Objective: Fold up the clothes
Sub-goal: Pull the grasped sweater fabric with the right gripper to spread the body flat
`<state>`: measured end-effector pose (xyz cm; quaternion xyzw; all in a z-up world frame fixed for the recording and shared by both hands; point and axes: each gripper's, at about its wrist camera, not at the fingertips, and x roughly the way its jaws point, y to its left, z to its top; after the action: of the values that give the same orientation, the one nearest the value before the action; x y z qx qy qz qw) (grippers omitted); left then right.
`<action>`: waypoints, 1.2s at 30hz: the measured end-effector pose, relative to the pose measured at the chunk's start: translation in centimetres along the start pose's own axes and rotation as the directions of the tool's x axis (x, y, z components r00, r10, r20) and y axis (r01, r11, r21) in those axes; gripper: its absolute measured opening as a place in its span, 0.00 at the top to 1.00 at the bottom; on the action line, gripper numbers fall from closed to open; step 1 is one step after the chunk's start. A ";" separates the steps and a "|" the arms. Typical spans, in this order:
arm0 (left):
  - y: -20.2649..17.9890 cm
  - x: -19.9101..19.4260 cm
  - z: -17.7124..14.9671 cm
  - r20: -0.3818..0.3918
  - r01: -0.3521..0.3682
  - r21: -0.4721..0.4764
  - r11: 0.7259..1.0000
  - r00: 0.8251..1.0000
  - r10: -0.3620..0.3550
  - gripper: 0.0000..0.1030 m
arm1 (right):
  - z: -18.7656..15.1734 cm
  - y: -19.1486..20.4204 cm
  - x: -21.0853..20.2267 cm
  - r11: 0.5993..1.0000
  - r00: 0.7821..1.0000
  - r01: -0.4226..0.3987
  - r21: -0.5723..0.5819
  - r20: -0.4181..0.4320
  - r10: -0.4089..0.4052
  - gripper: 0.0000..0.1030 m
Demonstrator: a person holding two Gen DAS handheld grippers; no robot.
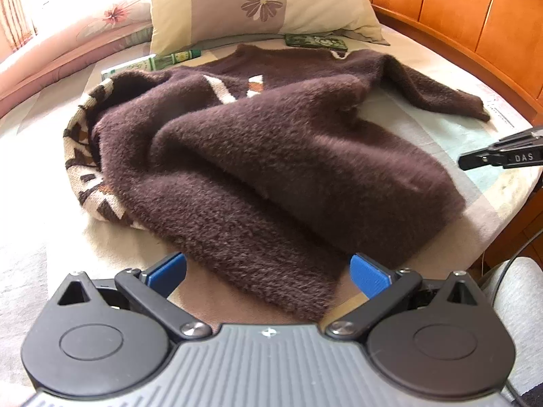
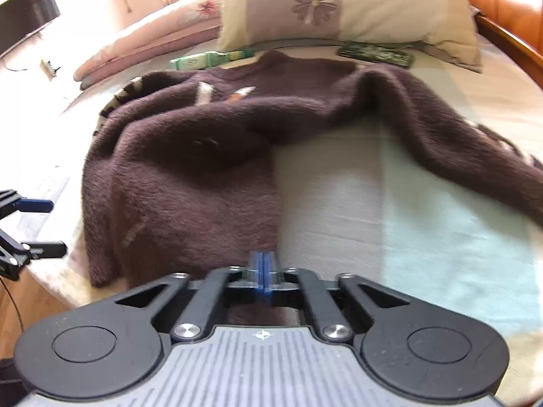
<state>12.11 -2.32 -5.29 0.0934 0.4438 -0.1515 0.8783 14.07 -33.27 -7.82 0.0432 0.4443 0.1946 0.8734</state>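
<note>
A fuzzy dark brown sweater lies crumpled on the bed, its patterned cream-and-brown lining showing at the left edge. One sleeve stretches to the right. My left gripper is open, its blue pads on either side of the near hem. In the right wrist view the sweater fills the left half and its sleeve runs off right. My right gripper is shut, pads pressed together at the sweater's near right edge, with nothing visible between them. The right gripper hovers over bare sheet. The left gripper shows at the left.
A floral pillow stands behind the sweater, with a green tube and box and a green patterned case beside it. A wooden headboard curves at the right. A folded pink quilt lies far left. The bed edge drops off right.
</note>
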 end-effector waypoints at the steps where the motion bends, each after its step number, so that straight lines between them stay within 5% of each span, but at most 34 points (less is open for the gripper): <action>1: -0.1 0.0 0.0 0.001 0.001 0.003 1.000 1.000 -0.001 0.01 | -0.3 -0.5 -0.4 1.000 1.000 0.007 0.009 -0.002 -0.007 0.99; 10: -0.4 0.3 0.0 -0.004 0.014 0.002 1.000 1.000 -0.014 0.01 | 0.1 -3.3 3.7 0.975 0.995 -0.091 0.201 0.045 0.084 0.80; 14: 0.2 0.3 0.0 -0.009 0.004 -0.011 1.000 1.000 -0.004 0.01 | 0.0 -3.6 6.8 0.958 0.993 -0.113 0.263 0.046 0.104 0.78; 20: 1.0 0.9 0.3 -0.014 -0.023 -0.018 1.000 1.000 0.023 0.01 | 0.0 2.3 8.2 0.982 0.992 -0.125 0.145 0.048 0.120 0.66; 26: 0.7 1.4 0.2 -0.017 0.003 -0.007 1.000 1.000 -0.003 0.01 | -1.0 5.7 8.3 0.997 0.998 -0.013 0.081 0.068 0.008 0.64; 32: 1.3 1.2 0.0 -0.011 -0.013 -0.029 0.999 1.000 0.013 0.01 | 0.0 3.2 7.4 0.979 0.994 -0.050 0.200 0.102 0.030 0.46; 36: 2.0 1.1 -0.1 -0.006 -0.026 -0.050 0.998 1.000 0.026 0.01 | 0.1 0.3 6.3 0.935 0.979 -0.168 0.314 0.160 0.122 0.43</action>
<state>13.35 -0.65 -6.20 0.0775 0.4487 -0.1286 0.8810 17.39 -30.59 -12.45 0.2329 0.4043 0.1793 0.8661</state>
